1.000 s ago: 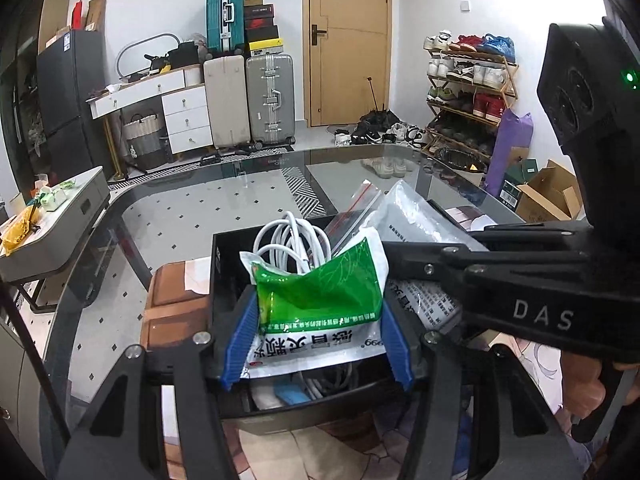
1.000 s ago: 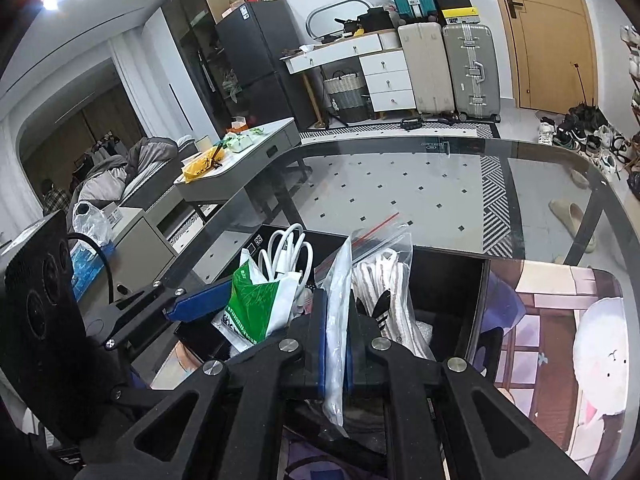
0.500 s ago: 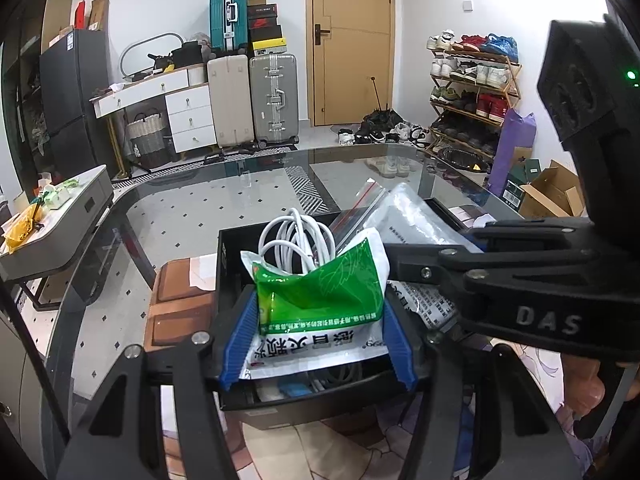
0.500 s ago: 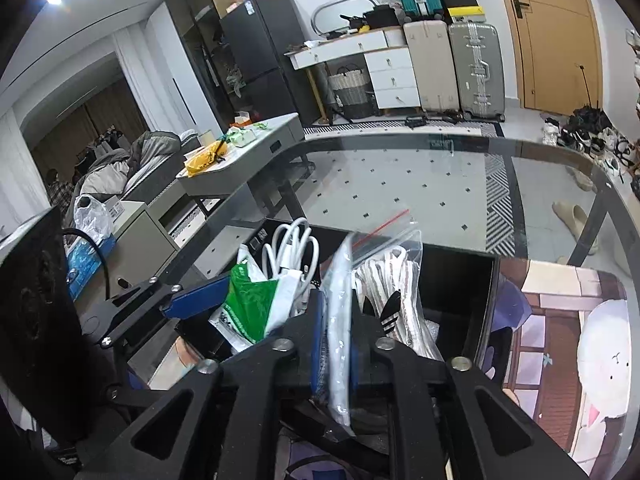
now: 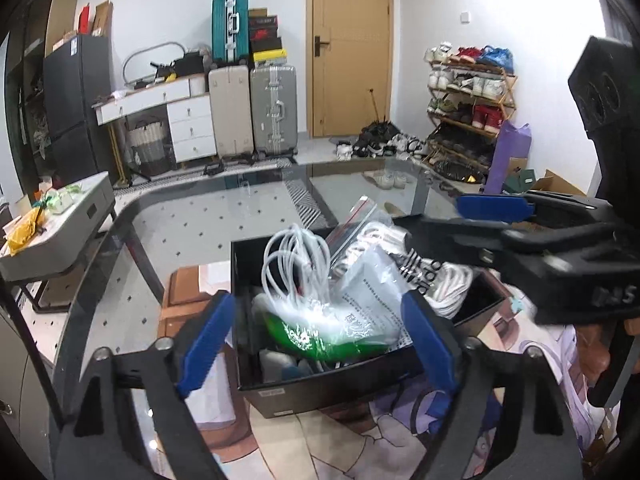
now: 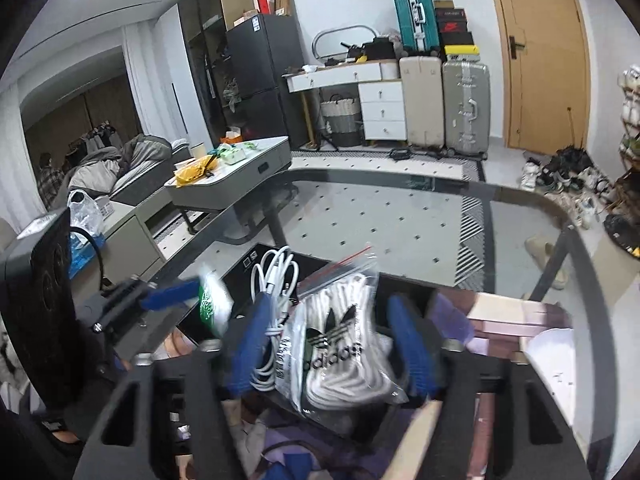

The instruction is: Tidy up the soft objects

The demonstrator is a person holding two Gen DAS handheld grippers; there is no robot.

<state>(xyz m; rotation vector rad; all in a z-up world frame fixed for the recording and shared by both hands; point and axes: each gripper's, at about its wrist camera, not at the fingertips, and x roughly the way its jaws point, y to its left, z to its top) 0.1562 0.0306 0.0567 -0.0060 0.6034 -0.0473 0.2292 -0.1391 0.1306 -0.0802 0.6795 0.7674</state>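
Progress appears well advanced: three soft items are seen lodged in the open black rectangular storage box (image 5: 320,384) standing on the glass-topped table (image 5: 192,232). A green and white crinkled plastic pouch (image 5: 320,340) lies low at the near side of the box, slightly blurred. A coiled white cable (image 5: 296,256) stands upright behind it. A clear zip-seal bag with a red strip, holding white ribbed fabric with black branding (image 6: 340,348), leans at the right of the box.

The left gripper (image 5: 316,340) is held with its blue-padded fingers spread wide on either side of the pouch; no contact is seen, and nothing is held. The right gripper (image 6: 332,344) is likewise spread, its pads flanking the clear bag without visibly pressing it; motion blur prevents certainty about touching.

Judged from this, placement of these items is done or nearly so; what remains is probably withdrawal and any tidying of the upright contents.

Beneath the box a printed cartoon mat (image 5: 400,452) is noted, and a brown wooden block (image 5: 188,292) just beside the box on the left. Both grippers crowd the box closely; collision between them is a plausible hazard.
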